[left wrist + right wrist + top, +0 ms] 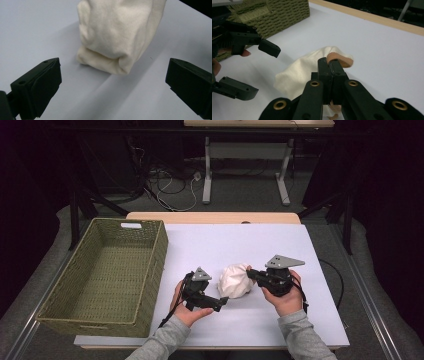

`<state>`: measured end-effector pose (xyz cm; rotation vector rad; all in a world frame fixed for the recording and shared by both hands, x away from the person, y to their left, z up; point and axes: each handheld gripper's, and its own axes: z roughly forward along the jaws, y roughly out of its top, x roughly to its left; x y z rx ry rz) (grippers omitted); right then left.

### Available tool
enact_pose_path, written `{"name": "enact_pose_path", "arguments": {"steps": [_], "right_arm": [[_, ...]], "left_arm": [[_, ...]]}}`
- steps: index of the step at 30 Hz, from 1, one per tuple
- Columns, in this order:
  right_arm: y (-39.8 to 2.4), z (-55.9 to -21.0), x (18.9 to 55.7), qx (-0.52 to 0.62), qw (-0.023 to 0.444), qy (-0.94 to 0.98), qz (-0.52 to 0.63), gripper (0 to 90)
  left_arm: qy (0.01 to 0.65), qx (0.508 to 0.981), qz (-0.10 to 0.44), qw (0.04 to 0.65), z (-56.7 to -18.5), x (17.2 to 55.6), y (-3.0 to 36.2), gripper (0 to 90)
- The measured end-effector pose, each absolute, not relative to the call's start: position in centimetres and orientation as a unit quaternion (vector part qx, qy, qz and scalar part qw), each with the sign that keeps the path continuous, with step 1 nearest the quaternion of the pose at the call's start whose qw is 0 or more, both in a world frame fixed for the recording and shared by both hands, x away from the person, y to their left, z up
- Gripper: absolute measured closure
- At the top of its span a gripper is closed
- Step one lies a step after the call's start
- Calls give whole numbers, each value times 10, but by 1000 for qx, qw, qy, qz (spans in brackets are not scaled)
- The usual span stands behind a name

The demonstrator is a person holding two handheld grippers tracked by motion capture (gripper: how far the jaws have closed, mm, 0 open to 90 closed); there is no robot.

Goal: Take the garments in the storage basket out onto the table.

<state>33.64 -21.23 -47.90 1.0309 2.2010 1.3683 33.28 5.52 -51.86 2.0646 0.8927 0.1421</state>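
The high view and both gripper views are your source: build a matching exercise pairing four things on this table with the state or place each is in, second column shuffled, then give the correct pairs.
Column one:
1. left gripper
2. right gripper
3. woven basket
4. cream cloth

Column two:
A. empty, at the table's left side
B. bunched up on the white tabletop between the two grippers
C. jaws spread wide, holding nothing
D. jaws closed on a fold of fabric

Pairs: 1-C, 2-D, 3-A, 4-B
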Motion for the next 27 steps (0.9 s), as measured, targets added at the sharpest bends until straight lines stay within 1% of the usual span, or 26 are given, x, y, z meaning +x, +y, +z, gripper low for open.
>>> {"name": "enact_pose_path", "arguments": {"steps": [8,12,18,27], "right_arm": [[-203,-455,328,335,193,771,506,893],[-195,-451,324,324,178,773,515,893],[-172,-465,313,287,141,801,507,892],[-152,-501,306,270,89,831,479,891]], "left_arm": [[369,812,67,447,-502,332,69,14],[373,805,81,453,-494,333,78,24],[389,793,85,460,-489,333,89,31],[383,792,85,468,-494,334,92,34]]}}
